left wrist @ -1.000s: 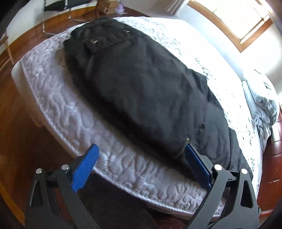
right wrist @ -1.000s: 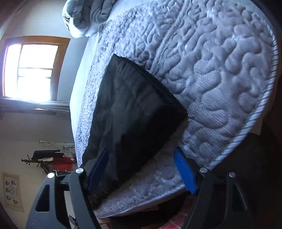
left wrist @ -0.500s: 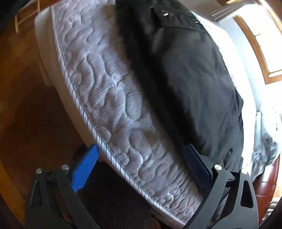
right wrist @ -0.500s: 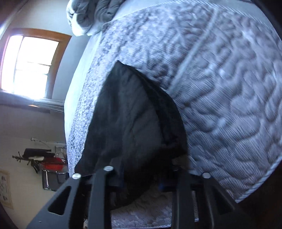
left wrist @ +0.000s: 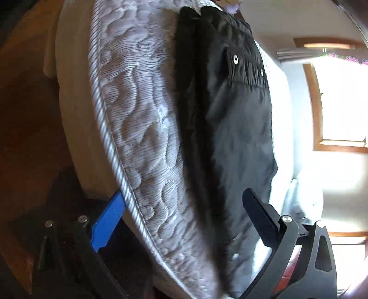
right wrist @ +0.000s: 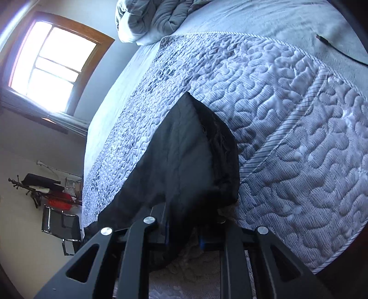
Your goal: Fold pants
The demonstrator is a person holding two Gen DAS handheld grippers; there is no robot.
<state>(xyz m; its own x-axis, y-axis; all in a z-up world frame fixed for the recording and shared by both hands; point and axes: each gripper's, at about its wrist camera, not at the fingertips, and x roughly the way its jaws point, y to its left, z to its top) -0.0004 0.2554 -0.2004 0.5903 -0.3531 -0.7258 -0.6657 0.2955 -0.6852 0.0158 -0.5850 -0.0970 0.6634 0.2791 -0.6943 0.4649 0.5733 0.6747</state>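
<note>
Black quilted pants (left wrist: 232, 128) lie flat along the quilted mattress (left wrist: 138, 110), with a snap pocket at the far end. My left gripper (left wrist: 184, 220) is open, its blue pads apart, straddling the mattress edge and the near side of the pants. In the right wrist view the pants (right wrist: 184, 161) show a lifted leg end. My right gripper (right wrist: 184, 234) is shut on that leg end, the cloth pinched between its pads and raised off the mattress (right wrist: 287, 138).
A rumpled grey blanket (right wrist: 156, 18) lies at the head of the bed. A window (right wrist: 53, 62) and a black chair (right wrist: 59, 223) stand beyond the bed. Wooden floor (left wrist: 27, 138) lies beside the mattress. A dark cable (right wrist: 338, 50) lies on the sheet.
My right gripper closed on the pants leg end and lifted it. My left gripper swung round and moved closer to the mattress edge, still open.
</note>
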